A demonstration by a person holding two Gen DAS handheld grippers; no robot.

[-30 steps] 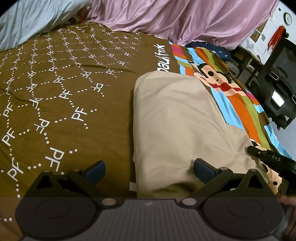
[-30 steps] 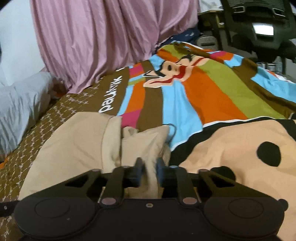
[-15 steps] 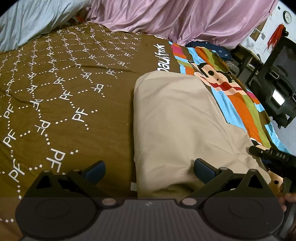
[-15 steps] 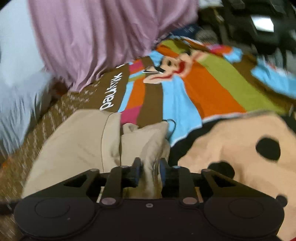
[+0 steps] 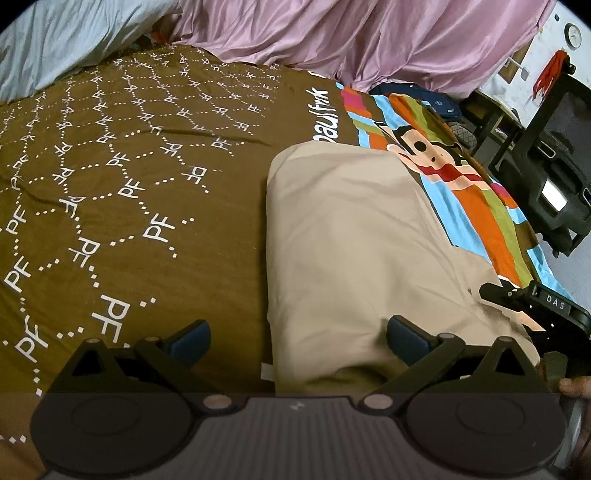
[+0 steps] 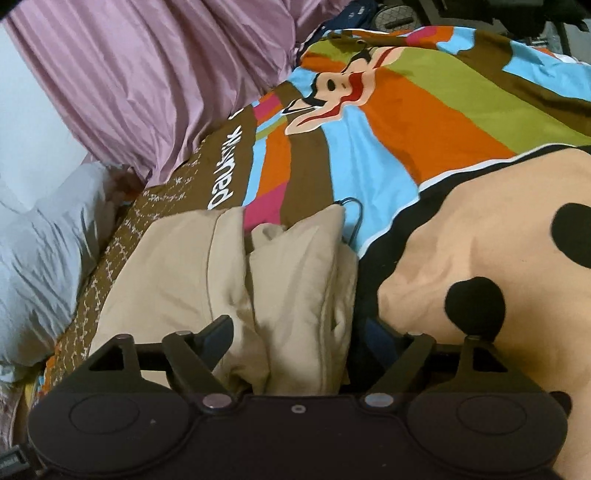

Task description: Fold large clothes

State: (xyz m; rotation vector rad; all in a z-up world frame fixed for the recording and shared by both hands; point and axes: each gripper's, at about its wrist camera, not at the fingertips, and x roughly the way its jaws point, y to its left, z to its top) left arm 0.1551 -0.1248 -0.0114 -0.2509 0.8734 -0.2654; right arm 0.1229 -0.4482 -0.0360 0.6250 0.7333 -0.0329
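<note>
A folded beige garment (image 5: 354, 236) lies on the bed; in the right wrist view (image 6: 207, 273) its bunched near end shows. My left gripper (image 5: 299, 338) is open at the garment's near left corner, with its right finger resting over the cloth and its left finger over the bedspread. My right gripper (image 6: 303, 332) is open, its jaws standing on either side of the garment's bunched end. The right gripper also shows in the left wrist view (image 5: 532, 302) at the garment's near right edge.
The bedspread (image 5: 129, 177) is brown with white PF letters on the left and bright cartoon stripes (image 6: 406, 122) on the right. A pink curtain (image 5: 351, 33) hangs behind. A grey pillow (image 6: 40, 240) lies far left. A black chair (image 5: 554, 155) stands beside the bed.
My right gripper has opened and let go of the garment's bunched end, which now lies loose between its jaws. The left gripper has not moved.
</note>
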